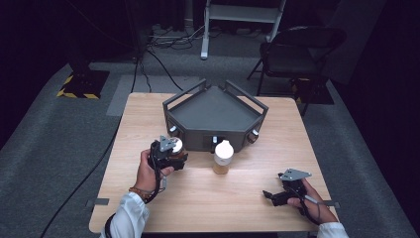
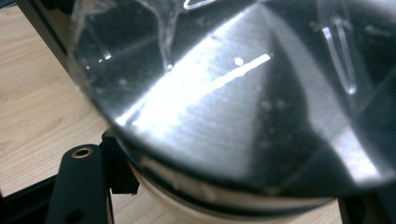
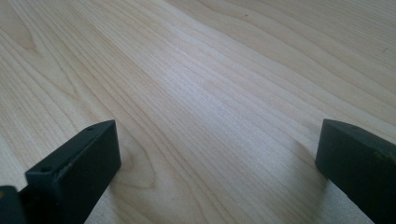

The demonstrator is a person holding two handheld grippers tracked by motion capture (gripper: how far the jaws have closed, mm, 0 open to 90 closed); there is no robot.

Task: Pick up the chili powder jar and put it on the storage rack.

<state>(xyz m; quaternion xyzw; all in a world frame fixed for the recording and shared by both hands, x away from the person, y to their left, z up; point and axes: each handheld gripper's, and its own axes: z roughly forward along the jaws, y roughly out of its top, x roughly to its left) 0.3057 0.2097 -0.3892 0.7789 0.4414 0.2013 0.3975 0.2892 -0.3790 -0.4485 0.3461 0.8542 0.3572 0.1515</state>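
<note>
- The left gripper (image 1: 172, 150), in the person's left hand (image 1: 146, 171), is clamped on a white-capped jar (image 1: 177, 146) with amber contents, held just in front of the tray's left front corner.
- In the left gripper view that jar (image 2: 243, 116) sits right against the lens, glossy and dark, with a pale rim along its lower edge.
- To the right of the left gripper, a second white-lidded jar (image 1: 223, 156) stands upright on the wooden table (image 1: 237, 198), close to the front wall of the grey tray (image 1: 215, 115).
- Farther right, the right gripper (image 1: 271, 196) lies low over bare table, well apart from both jars.
- Its jaws stand wide apart with nothing between them.
</note>
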